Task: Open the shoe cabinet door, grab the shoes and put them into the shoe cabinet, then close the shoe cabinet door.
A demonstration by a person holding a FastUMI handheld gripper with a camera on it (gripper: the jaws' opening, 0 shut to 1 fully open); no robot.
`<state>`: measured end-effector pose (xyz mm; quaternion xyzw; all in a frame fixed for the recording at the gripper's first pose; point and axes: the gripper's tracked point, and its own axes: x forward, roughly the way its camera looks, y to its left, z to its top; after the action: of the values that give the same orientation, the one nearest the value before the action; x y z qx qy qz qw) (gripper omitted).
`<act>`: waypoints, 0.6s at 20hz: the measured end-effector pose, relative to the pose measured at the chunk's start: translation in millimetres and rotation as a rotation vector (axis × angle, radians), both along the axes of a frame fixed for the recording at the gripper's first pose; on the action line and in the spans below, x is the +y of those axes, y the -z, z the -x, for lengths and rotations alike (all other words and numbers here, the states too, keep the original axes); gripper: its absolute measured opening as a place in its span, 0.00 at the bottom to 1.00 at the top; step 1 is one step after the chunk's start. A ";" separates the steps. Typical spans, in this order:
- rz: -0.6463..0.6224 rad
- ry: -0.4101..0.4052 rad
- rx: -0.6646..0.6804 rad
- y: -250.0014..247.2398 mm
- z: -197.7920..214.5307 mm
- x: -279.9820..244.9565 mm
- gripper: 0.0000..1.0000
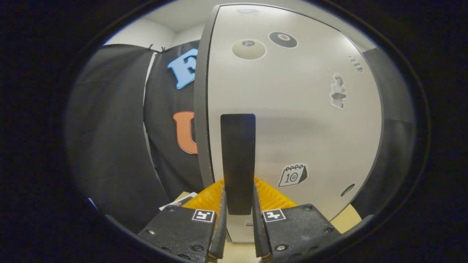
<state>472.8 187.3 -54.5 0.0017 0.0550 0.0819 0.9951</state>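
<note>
The shoe cabinet's pale grey door (292, 109) stands right in front of me, with a dark frame along its left side and several stickers on its face. A tall black handle (237, 157) runs down the door. My gripper (238, 204) is shut on the handle's lower end, one finger pressing each side. The fingers (222, 219) lie flat against the handle. The shoes are hidden from me here.
The booth's black cloth wall (117, 138) hangs to the left of the cabinet. A light wooden surface (347, 219) lies under the cabinet's lower right corner. Some printed paper (179, 201) lies on it just left of my fingers.
</note>
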 end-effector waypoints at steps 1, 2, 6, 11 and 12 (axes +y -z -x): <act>-0.006 -0.012 0.006 1.0 2.2 -0.4 0.34; -0.010 -0.019 0.007 1.0 5.7 -1.5 0.34; -0.013 -0.042 0.003 1.3 40.9 -2.7 0.32; -0.028 -0.071 -0.013 2.6 81.2 -21.3 0.31; -0.031 -0.072 -0.009 4.4 89.8 -29.3 0.31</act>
<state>382.9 158.0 -58.9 0.0146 0.0493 0.1184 0.9916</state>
